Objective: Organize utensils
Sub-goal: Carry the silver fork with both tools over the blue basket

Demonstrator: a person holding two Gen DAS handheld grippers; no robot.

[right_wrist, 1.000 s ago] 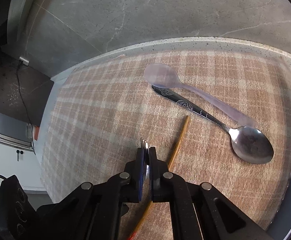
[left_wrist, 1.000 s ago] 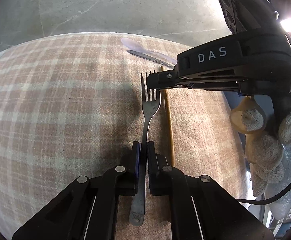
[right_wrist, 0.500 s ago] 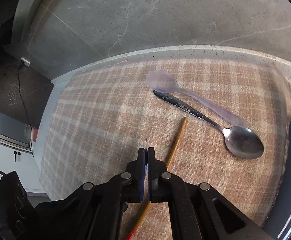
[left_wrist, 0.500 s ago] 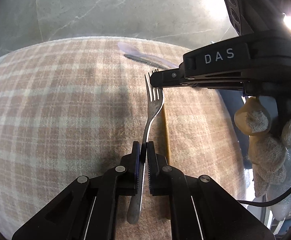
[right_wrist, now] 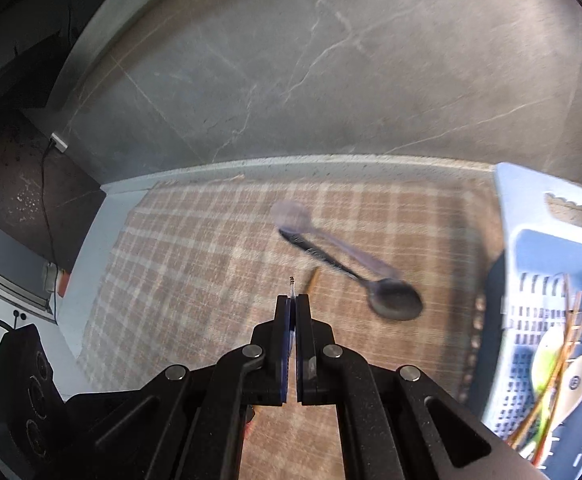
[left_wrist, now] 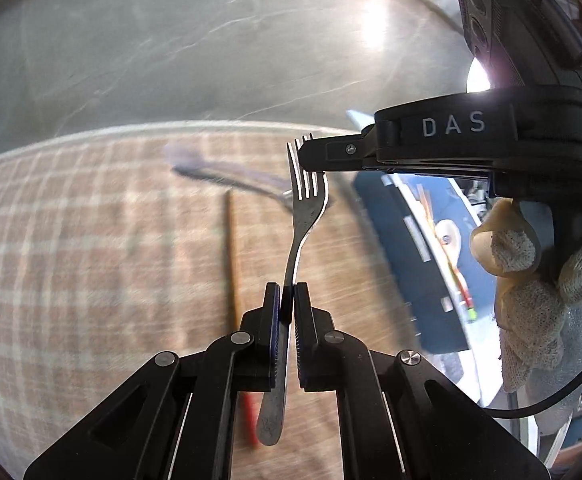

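A metal fork hangs in the air above the plaid cloth, held at both ends. My left gripper is shut on its handle. From the right, my right gripper is shut on the tines. The right wrist view shows that gripper with only the thin edge of the fork sticking out past its pads. On the cloth lie a wooden chopstick, a metal spoon and a clear plastic spoon, the two spoons crossed.
A blue slotted basket stands at the right edge of the cloth, holding chopsticks and spoons. The table edge runs just beyond the cloth, with grey floor past it. A gloved hand holds the right gripper.
Both grippers have risen together, lifting the fork off the cloth. The chopstick stays on the cloth, and the blue basket has come into sight at the right.
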